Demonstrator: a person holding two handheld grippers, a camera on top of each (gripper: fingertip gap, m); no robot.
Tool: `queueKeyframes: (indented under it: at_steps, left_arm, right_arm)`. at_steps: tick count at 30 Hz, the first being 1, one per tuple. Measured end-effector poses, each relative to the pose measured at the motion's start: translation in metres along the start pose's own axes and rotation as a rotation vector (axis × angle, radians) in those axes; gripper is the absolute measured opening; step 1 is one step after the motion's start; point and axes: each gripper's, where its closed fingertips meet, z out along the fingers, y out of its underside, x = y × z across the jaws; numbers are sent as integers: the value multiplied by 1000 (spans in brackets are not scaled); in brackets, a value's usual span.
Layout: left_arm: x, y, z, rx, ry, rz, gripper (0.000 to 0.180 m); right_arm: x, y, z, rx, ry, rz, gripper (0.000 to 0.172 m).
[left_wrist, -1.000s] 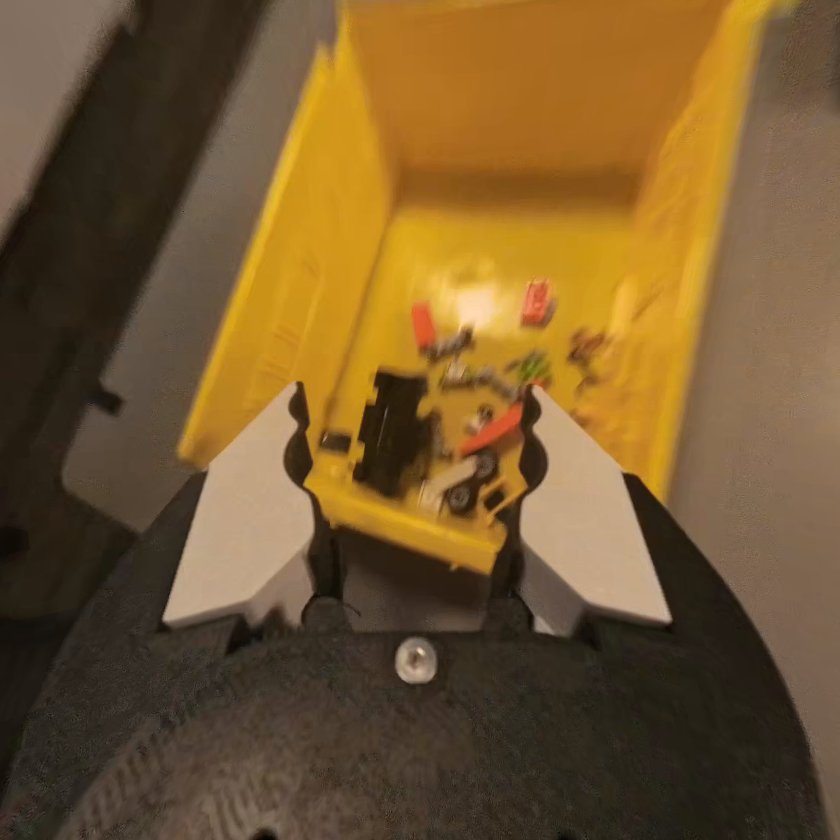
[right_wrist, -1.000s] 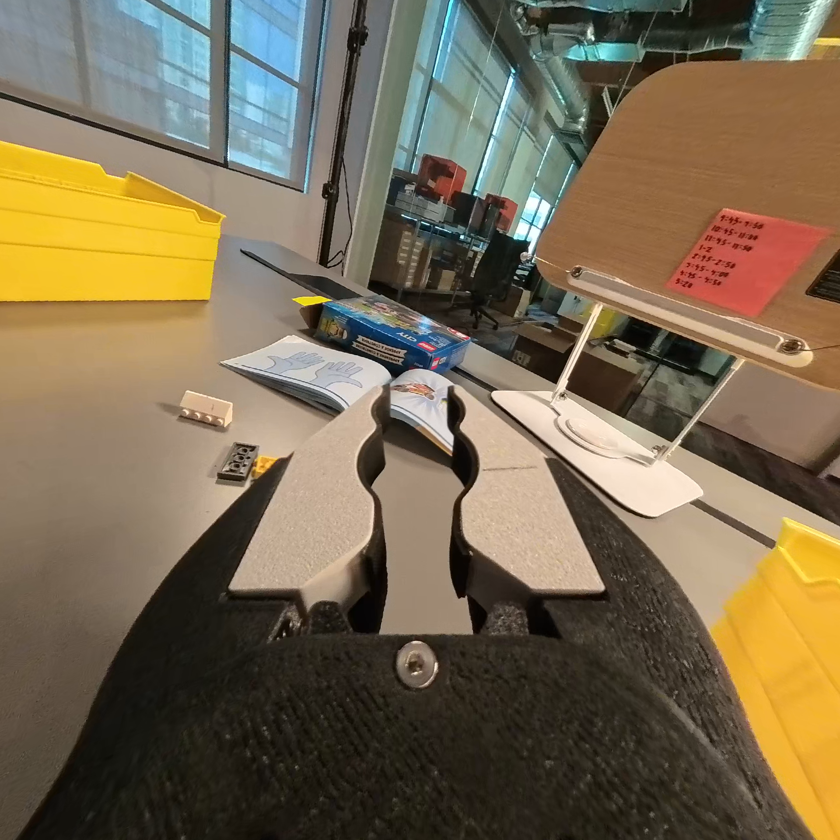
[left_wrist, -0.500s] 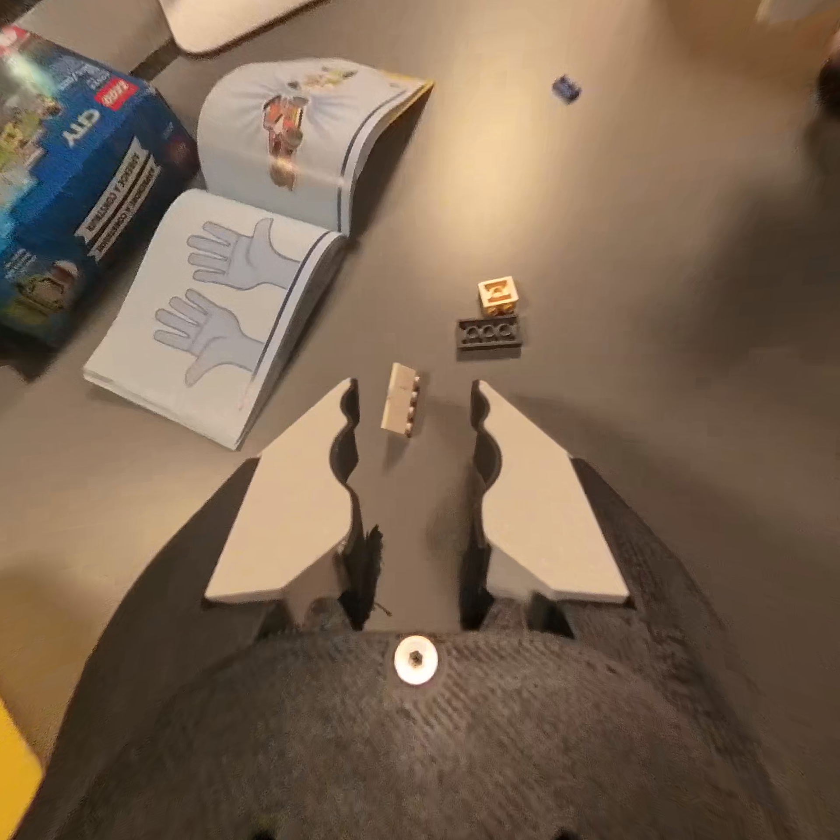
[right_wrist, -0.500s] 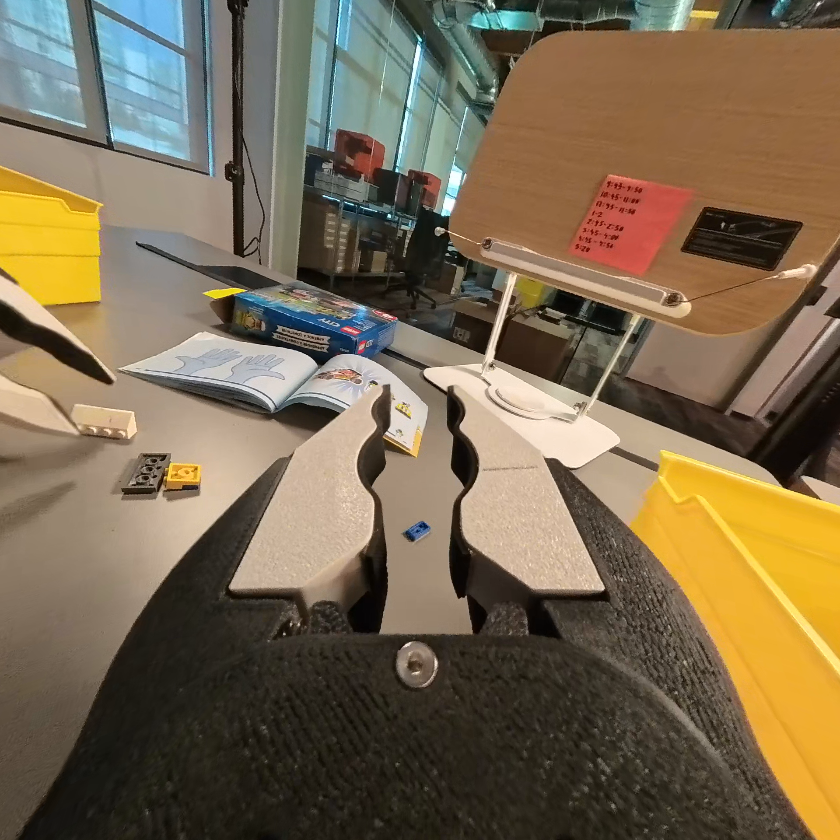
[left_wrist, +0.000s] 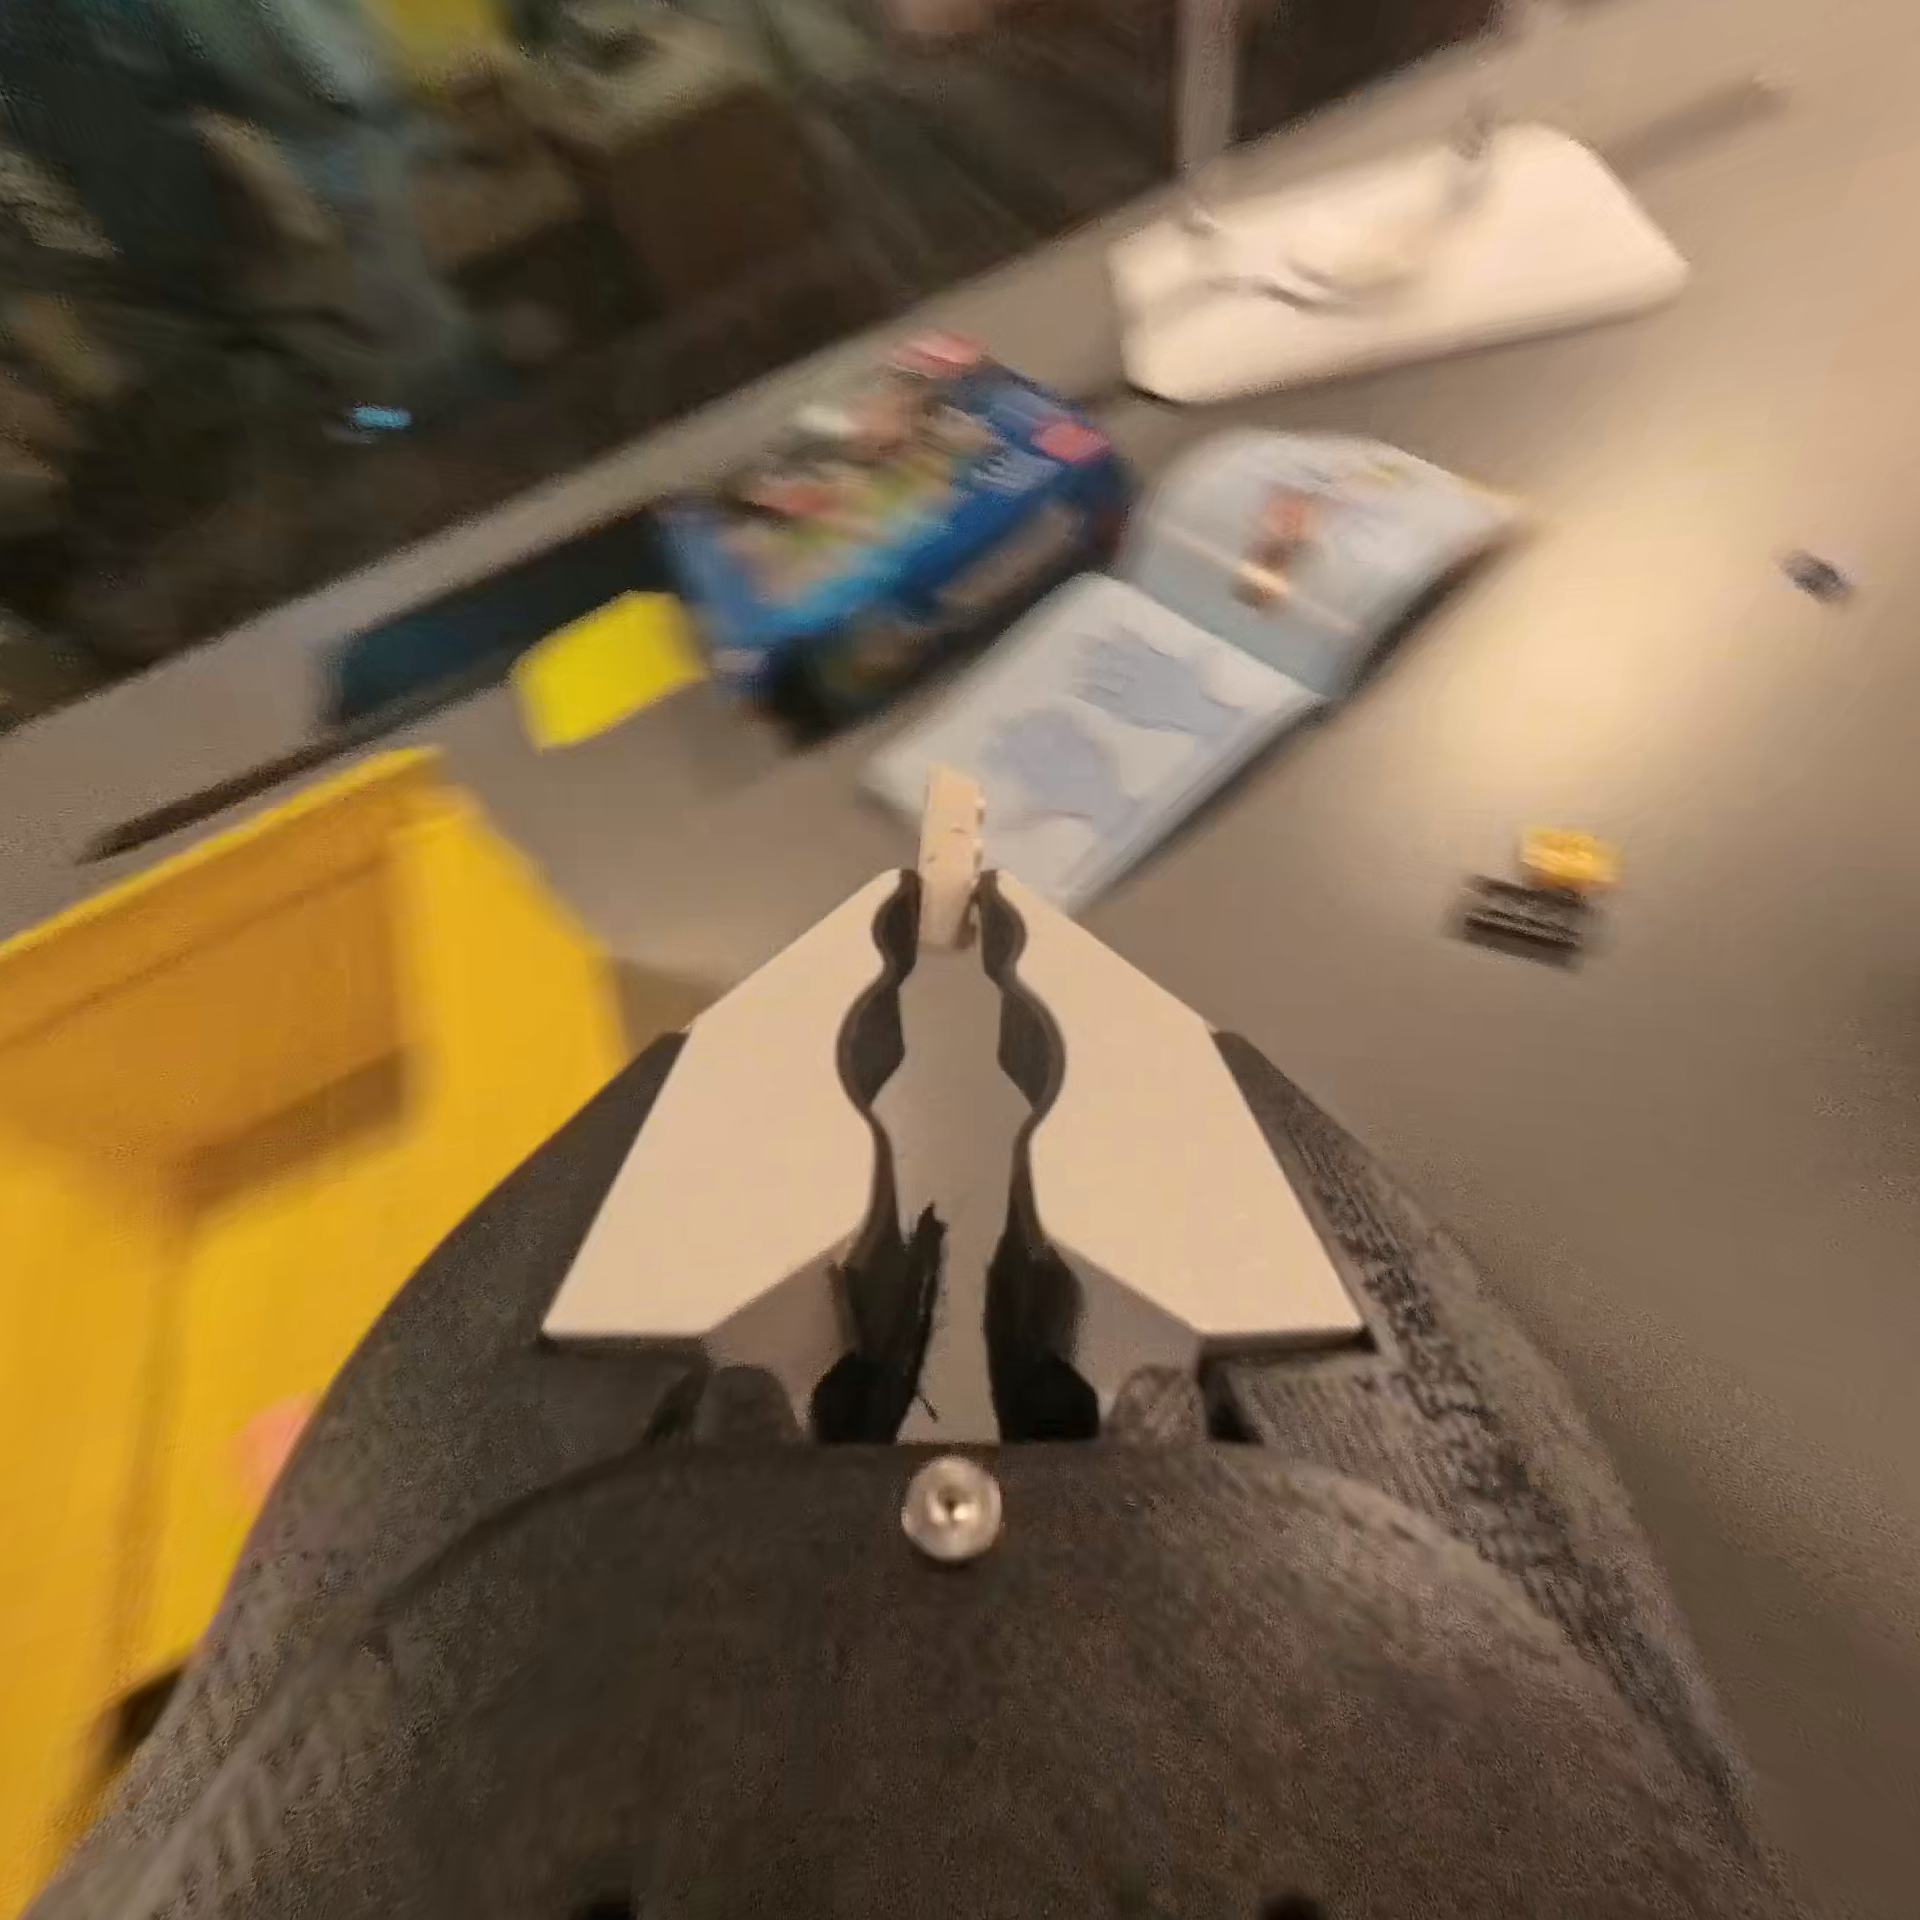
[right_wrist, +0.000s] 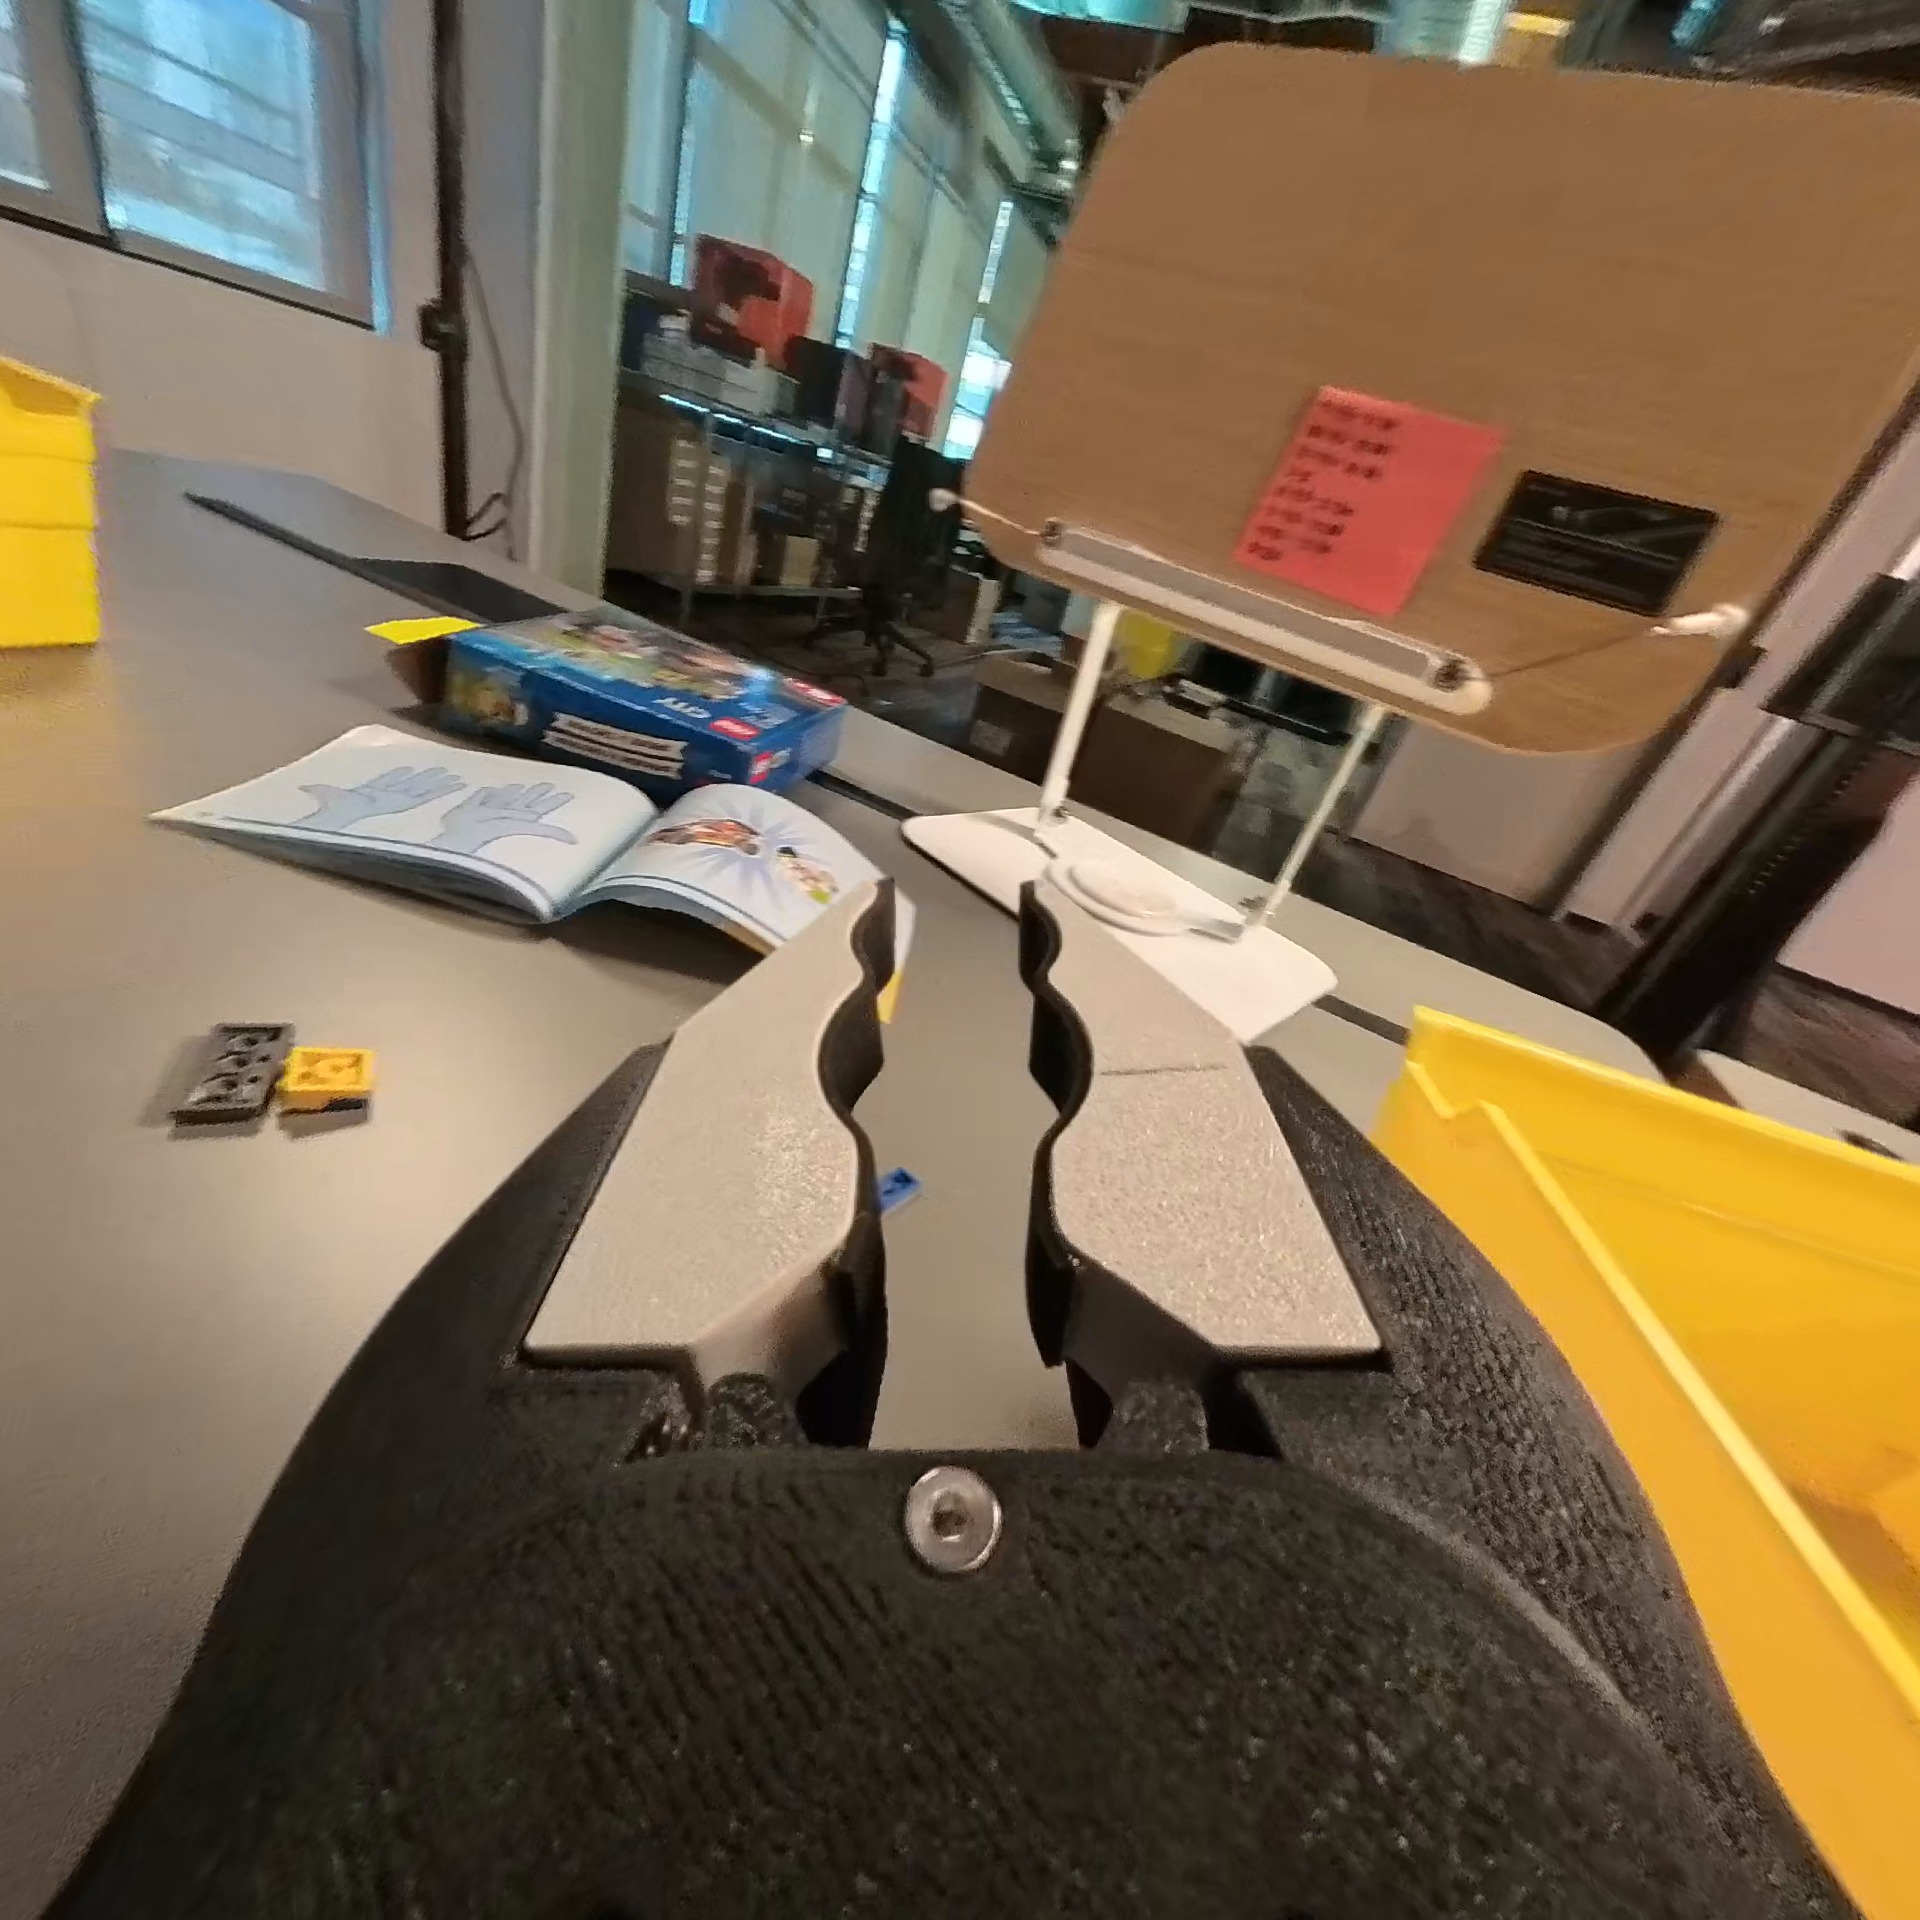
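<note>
Desk (right_wrist: 312, 1299): grey, carries yellow bin (left_wrist: 208, 1091) near left, booklet (left_wrist: 1143, 707) far.
Left tongs (left_wrist: 948, 904): clamped on white brick (left_wrist: 951, 842), held above desk, tips gripping its near end.
Brick judged light, rigid, smooth; may pivot.
Right tongs (right_wrist: 956, 904): apart, empty.

Two grippers: left gripper (left_wrist: 948, 902), right gripper (right_wrist: 956, 914). Two yellow bins (right_wrist: 1662, 1299) (right_wrist: 42, 520). One white brick (left_wrist: 951, 852). One black plate (right_wrist: 231, 1070). One small yellow brick (right_wrist: 327, 1075). One small blue piece (right_wrist: 899, 1188). One open booklet (right_wrist: 499, 842). One blue box (right_wrist: 644, 707). One wooden stand (right_wrist: 1455, 364). One yellow sticky note (right_wrist: 421, 627). One grey table (right_wrist: 260, 1299).
</note>
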Motion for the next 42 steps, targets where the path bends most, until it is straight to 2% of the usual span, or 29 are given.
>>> queueKeyframes:
  at_steps: [2, 4, 6, 8, 10, 12, 13, 15, 16, 17, 19, 20, 21, 22, 25, 29, 32, 34, 37, 39, 42]
  left_arm:
    - [-69, 8, -34, -33, -228, -118, 9]
    - [-116, 38, -58, -153, -337, -260, 9]
    - [-140, 69, -71, -260, -377, -385, 10]
    - [-149, 92, -74, -324, -377, -467, 12]
    - [-150, 107, -75, -368, -396, -501, 41]
    - [-153, 105, -76, -353, -451, -466, 64]
    - [-154, 96, -78, -315, -492, -425, 68]
    - [-146, 59, -78, -169, -525, -302, 69]
    - [-129, 35, -73, -79, -482, -235, 64]
    - [-101, 11, -62, 4, -372, -181, 58]
    - [-14, -24, -33, 109, -6, -125, 51]
    - [33, -30, -20, 101, 195, -112, 46]
    - [74, -28, -9, 50, 363, -91, 45]
    - [105, -19, 5, -24, 464, -55, 45]
    - [160, 18, 44, -256, 604, 50, 46]
    - [184, 45, 73, -391, 642, 85, 47]
    - [185, 42, 76, -383, 652, 72, 34]
    - [183, 43, 78, -380, 641, 88, 16]
    - [184, 43, 75, -377, 688, 93, 15]
    - [189, 27, 69, -259, 756, 37, 15]
    - [203, -19, 36, 8, 1035, -149, 15]
  right_arm:
    - [10, 1, -2, -12, 38, 16, 22]
    - [16, 3, -2, -33, 69, 6, 21]
    - [13, 7, 0, -54, 55, -1, 21]
    - [6, 10, 2, -69, 26, -8, 21]
    - [-1, 13, 4, -87, -1, -29, 22]
    - [-8, 16, 6, -99, -28, -41, 22]
    - [-11, 17, 6, -103, -39, -44, 22]
    - [-15, 19, 8, -109, -52, -44, 22]
    - [-17, 19, 9, -110, -60, -41, 22]
    - [-19, 19, 9, -110, -69, -40, 22]
    - [-22, 18, 10, -103, -80, -53, 22]
    - [-25, 18, 10, -99, -90, -64, 21]
    - [-27, 17, 10, -95, -97, -76, 21]
    - [-28, 17, 10, -94, -99, -85, 21]
    - [-29, 18, 10, -93, -108, -94, 21]
    - [-25, 18, 9, -89, -106, -68, 21]
    - [-29, 16, 9, -82, -133, -48, 21]
    - [-38, 12, 8, -70, -185, -28, 23]
    - [-57, 7, 5, -57, -315, 48, 26]
    - [-75, 0, -1, -39, -464, 170, 26]
    - [-95, -22, -15, 13, -718, 482, 28]
